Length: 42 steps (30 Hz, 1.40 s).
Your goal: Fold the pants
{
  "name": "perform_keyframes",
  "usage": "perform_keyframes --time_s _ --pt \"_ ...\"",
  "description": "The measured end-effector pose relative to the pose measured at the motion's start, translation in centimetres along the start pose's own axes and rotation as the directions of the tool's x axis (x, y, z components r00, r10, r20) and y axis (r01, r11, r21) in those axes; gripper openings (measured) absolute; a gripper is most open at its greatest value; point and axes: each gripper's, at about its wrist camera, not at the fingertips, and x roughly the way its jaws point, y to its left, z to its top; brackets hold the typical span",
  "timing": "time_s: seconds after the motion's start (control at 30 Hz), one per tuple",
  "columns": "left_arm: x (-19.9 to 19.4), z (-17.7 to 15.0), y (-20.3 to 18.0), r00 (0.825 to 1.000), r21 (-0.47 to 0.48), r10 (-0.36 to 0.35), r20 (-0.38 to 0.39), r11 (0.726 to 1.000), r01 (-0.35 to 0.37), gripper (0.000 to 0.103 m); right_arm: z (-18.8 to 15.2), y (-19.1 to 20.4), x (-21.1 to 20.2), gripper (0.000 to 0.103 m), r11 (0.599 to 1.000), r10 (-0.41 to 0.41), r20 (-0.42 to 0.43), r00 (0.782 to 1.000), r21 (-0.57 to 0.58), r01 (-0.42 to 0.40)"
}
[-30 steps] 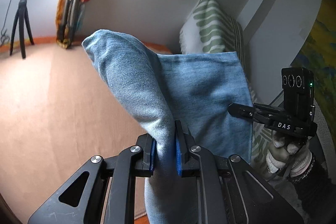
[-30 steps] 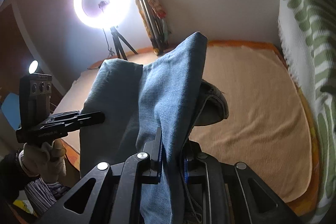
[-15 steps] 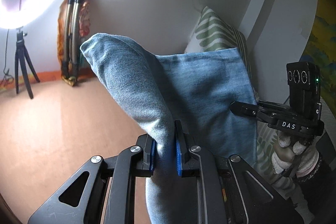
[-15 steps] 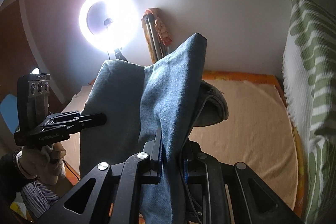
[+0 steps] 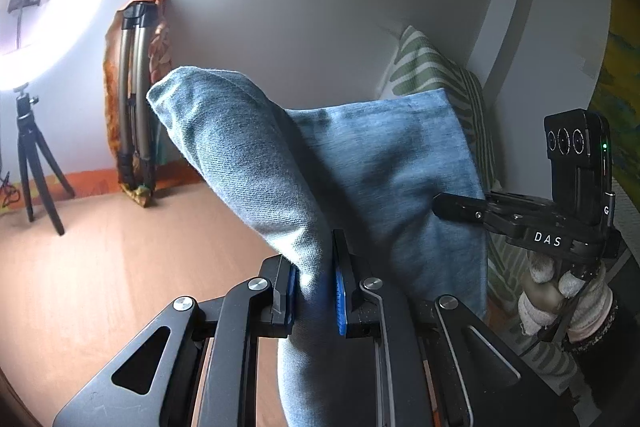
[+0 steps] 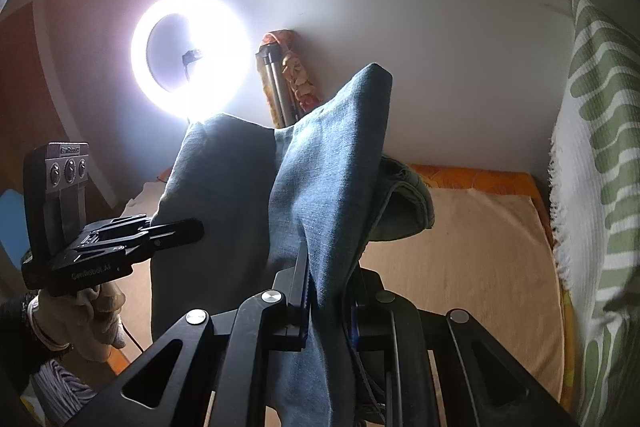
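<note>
Both tongs, left tongs (image 5: 316,291) and right tongs (image 6: 326,301), clamped on light-blue denim pants (image 5: 360,179), which we hold doubled above the peach-covered bed (image 6: 480,247); laying down and final folds remain, we judge.

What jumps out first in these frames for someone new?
The blue denim pants, held up above the bed with the left gripper and right gripper each clamped on a fold. Next, the glaring ring light against the back wall, left of the pants in the right wrist view.
</note>
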Motion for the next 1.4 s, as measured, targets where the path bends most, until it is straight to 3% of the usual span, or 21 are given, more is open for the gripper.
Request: perform_keyframes --time_s 0.17,0.5,0.7,0.77,0.87,1.0,1.1,1.27,1.33,1.4 --pt "3.3 1.3 1.5 1.000 -0.007 0.007 -0.024 1.000 -0.007 0.013 1.7 -2.0 3.3 0.013 1.000 -0.016 -0.017 1.000 0.010 0.016" --pt "13.7 4.2 5.8 0.996 -0.056 0.046 -0.070 0.997 -0.050 0.013 5.4 -8.8 13.0 0.012 0.997 -0.058 -0.037 0.998 0.057 0.060" --pt "19.2 4.7 8.0 0.986 -0.069 0.124 -0.112 0.989 -0.132 0.013 6.2 -12.0 18.7 0.013 0.992 -0.118 -0.070 0.991 0.046 0.122" --pt "20.3 4.6 8.8 0.981 -0.099 0.138 -0.134 0.983 -0.152 0.014 6.4 -12.7 20.0 0.017 0.987 -0.154 -0.090 0.984 0.036 0.158" --pt "20.5 4.1 9.1 0.972 -0.090 0.180 -0.149 0.977 -0.195 0.016 6.3 -14.4 20.4 0.043 0.970 -0.223 -0.088 0.971 0.082 0.230" --pt "19.9 4.1 9.1 0.960 -0.065 0.236 -0.148 0.967 -0.248 0.020 5.9 -14.8 19.0 0.043 0.967 -0.231 -0.073 0.970 0.093 0.238" --pt "18.2 4.3 9.6 0.964 -0.096 0.231 -0.130 0.965 -0.244 0.020 5.3 -14.4 17.6 0.043 0.967 -0.230 -0.063 0.971 0.094 0.236" --pt "13.8 4.2 8.0 0.966 -0.043 0.243 -0.090 0.968 -0.247 0.021 4.4 -12.4 14.6 0.043 0.970 -0.224 -0.041 0.974 0.086 0.227" --pt "11.7 4.2 7.3 0.965 -0.021 0.254 -0.066 0.966 -0.256 0.029 3.9 -11.5 13.3 0.043 0.970 -0.226 -0.035 0.973 0.088 0.229" --pt "9.5 4.1 6.5 0.965 -0.015 0.258 -0.039 0.966 -0.259 0.048 3.1 -10.5 12.3 0.047 0.972 -0.219 -0.023 0.975 0.081 0.220"
